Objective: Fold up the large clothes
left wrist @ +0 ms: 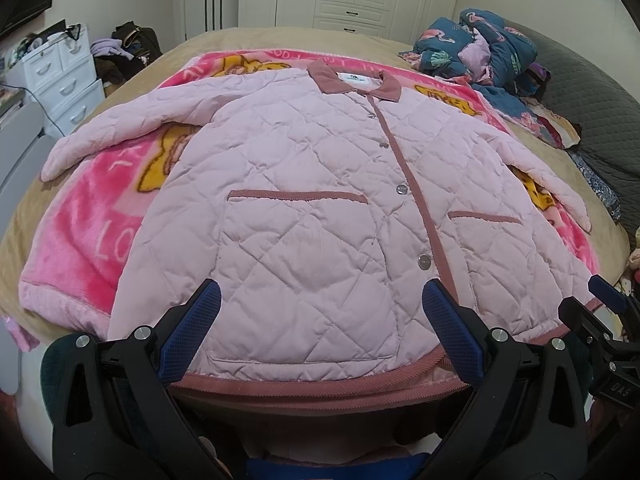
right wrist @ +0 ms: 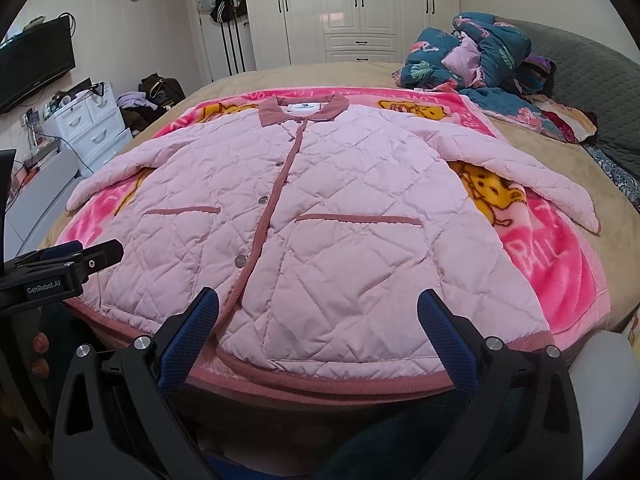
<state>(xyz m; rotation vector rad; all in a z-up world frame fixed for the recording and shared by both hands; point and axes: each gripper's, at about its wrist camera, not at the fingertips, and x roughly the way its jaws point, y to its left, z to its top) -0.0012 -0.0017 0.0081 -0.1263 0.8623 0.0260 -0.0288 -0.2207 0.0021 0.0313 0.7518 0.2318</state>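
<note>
A pale pink quilted jacket [left wrist: 304, 208] with dusty-rose collar, placket and hem lies flat, front up and buttoned, sleeves spread, on a pink cartoon blanket [left wrist: 76, 240]; it also shows in the right wrist view [right wrist: 340, 216]. My left gripper [left wrist: 320, 304] is open, its blue pads over the hem's left half above the left pocket. My right gripper [right wrist: 318, 312] is open over the hem's right half. Neither holds anything. The right gripper shows at the left view's right edge [left wrist: 600, 300]; the left gripper shows at the right view's left edge [right wrist: 80, 256].
The blanket [right wrist: 560, 272] lies on a tan bed [right wrist: 520, 136]. A heap of blue floral bedding [right wrist: 480, 56] lies at the far right by a grey headboard [right wrist: 592, 80]. White drawers [right wrist: 92, 128], clothes and a TV [right wrist: 32, 64] stand left; wardrobes [right wrist: 352, 8] behind.
</note>
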